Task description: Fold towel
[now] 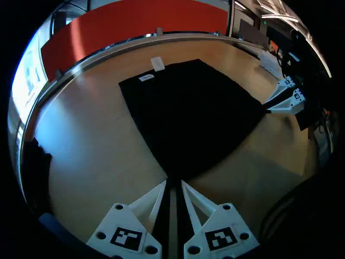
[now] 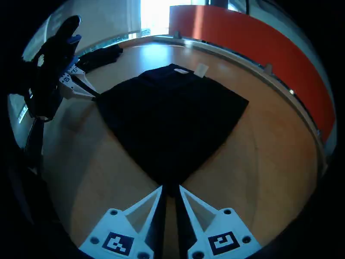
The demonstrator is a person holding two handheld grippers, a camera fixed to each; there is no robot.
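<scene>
Black cloth towel (image 1: 189, 116) lies spread on the light wooden tabletop (image 1: 90, 142), set diamond-wise with one corner toward each camera; a small white sewn label (image 1: 146, 77) sits near its far corner; a white paper card (image 1: 158, 63) lies on the wood just beside that corner, touching or not I cannot tell. Left gripper (image 1: 174, 183), white plastic fingers with black-and-white square markers, is clenched on the towel's near corner in the left gripper view; fingers nearly together, dark cloth pinched between the tips. Right gripper (image 2: 171, 188), same build, is likewise clamped on a neighbouring corner, cloth caught between its tips in the right gripper view; the left gripper view also has it at the right, tips on the towel's right-hand corner. The two held corners end one towel edge; the grippers are well apart along it. Crumpled dark cloth (image 2: 101, 56) lies on the far tabletop in the right gripper view, apart from the towel. Orange-red partition panel (image 1: 129, 26) stands behind the table's curved metal rim (image 1: 108, 49); bright window (image 2: 155, 13) beyond.
</scene>
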